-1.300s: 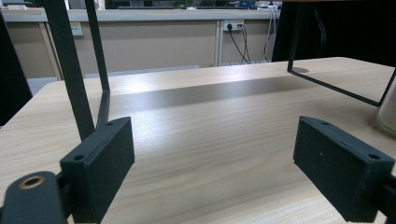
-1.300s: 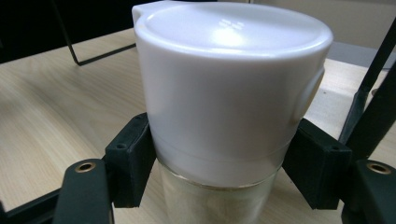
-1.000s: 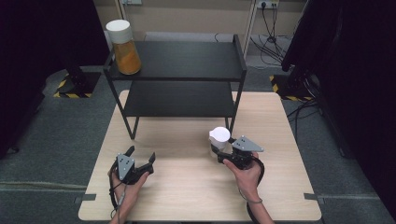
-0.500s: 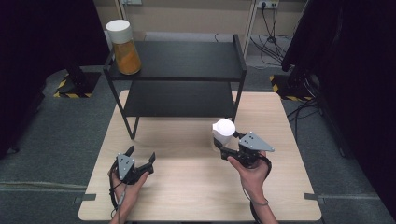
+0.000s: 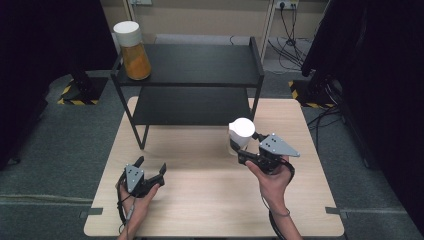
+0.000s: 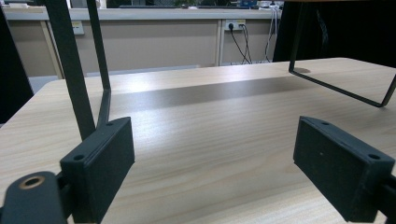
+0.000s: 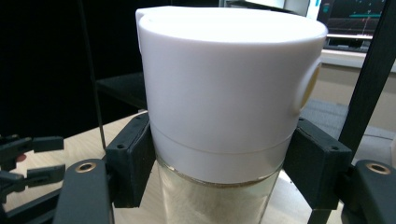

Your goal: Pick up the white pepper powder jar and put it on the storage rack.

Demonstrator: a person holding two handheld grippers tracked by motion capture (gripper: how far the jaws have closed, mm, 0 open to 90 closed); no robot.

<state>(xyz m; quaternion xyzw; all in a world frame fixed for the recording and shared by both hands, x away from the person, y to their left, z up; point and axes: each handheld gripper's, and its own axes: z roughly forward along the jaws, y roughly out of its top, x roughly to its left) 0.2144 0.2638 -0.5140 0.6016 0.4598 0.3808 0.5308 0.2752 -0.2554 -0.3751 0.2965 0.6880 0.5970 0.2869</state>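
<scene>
The right gripper (image 5: 248, 151) has its fingers (image 7: 130, 158) closed on a white-lidded jar (image 7: 224, 107) just below the lid, a grip that probably keeps it upright above the table (image 5: 200, 200) in front of the black shelf (image 5: 192, 65). The left gripper (image 5: 150, 172) rests on the table, fingers (image 6: 100, 165) spread wide and empty. Whether the jar's base touches the table cannot be told. An orange-filled jar (image 5: 132, 50) stands on the top shelf.

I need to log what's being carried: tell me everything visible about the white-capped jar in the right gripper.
The jar has a tall, smooth white plastic-looking cap over a clear body holding pale powder. It stands upright in the right gripper, whose black jaws press its sides just below the cap. In the high view it sits right of the table's middle, before the black shelf.
</scene>
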